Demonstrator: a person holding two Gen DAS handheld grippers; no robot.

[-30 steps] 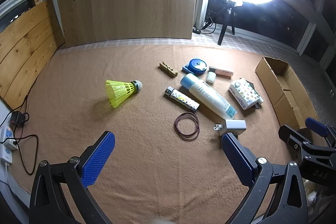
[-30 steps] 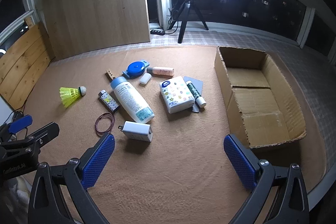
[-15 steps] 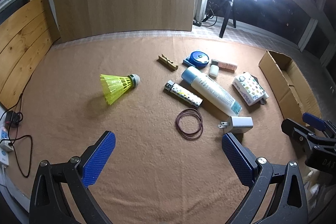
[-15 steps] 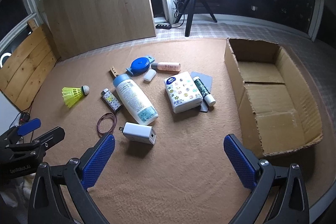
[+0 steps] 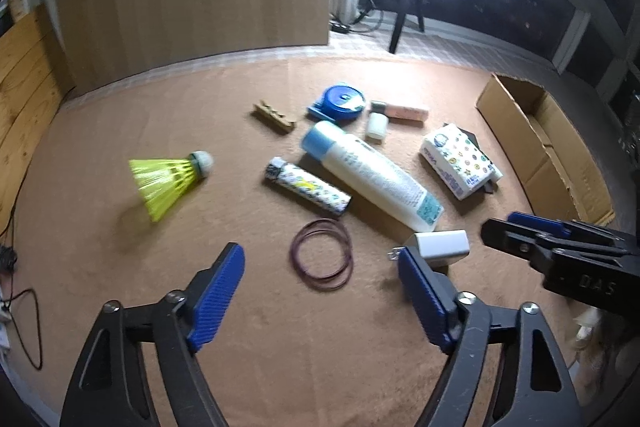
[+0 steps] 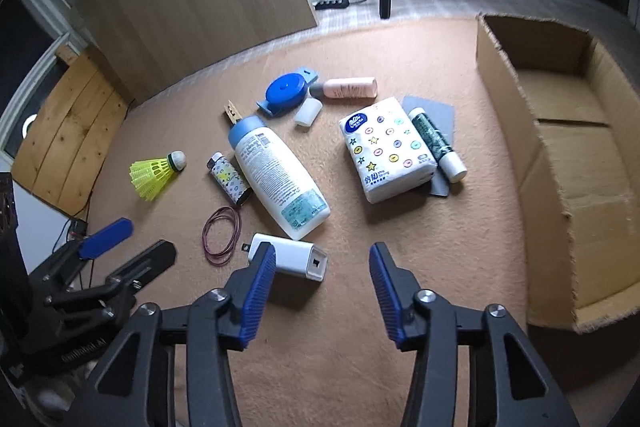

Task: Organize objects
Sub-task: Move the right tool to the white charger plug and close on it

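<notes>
Loose objects lie on a tan mat: a yellow shuttlecock (image 5: 168, 183), a patterned lighter (image 5: 308, 187), a white bottle (image 5: 372, 175) with a blue cap, a ring of rubber bands (image 5: 322, 254), a white charger plug (image 6: 292, 257), a tissue pack (image 6: 386, 147) and a blue tape measure (image 6: 286, 93). My left gripper (image 5: 320, 255) hovers just short of the rubber bands, its jaws closing with nothing pressed between them. My right gripper (image 6: 323, 251) is over the charger plug's right end. Its jaws are closing too, and its left finger hides part of the plug without gripping it.
An open cardboard box (image 6: 560, 147) stands on the right edge of the mat. A pink tube (image 6: 348, 89), a small white cap (image 6: 308, 111), a clothespin (image 5: 274, 117), a green-and-white tube (image 6: 438, 145) and a grey card (image 6: 438, 111) lie among the objects. Wooden boards line the left and back.
Both grippers have come down and forward toward the objects. Both pairs of jaws have narrowed, the right pair far more than the left.
</notes>
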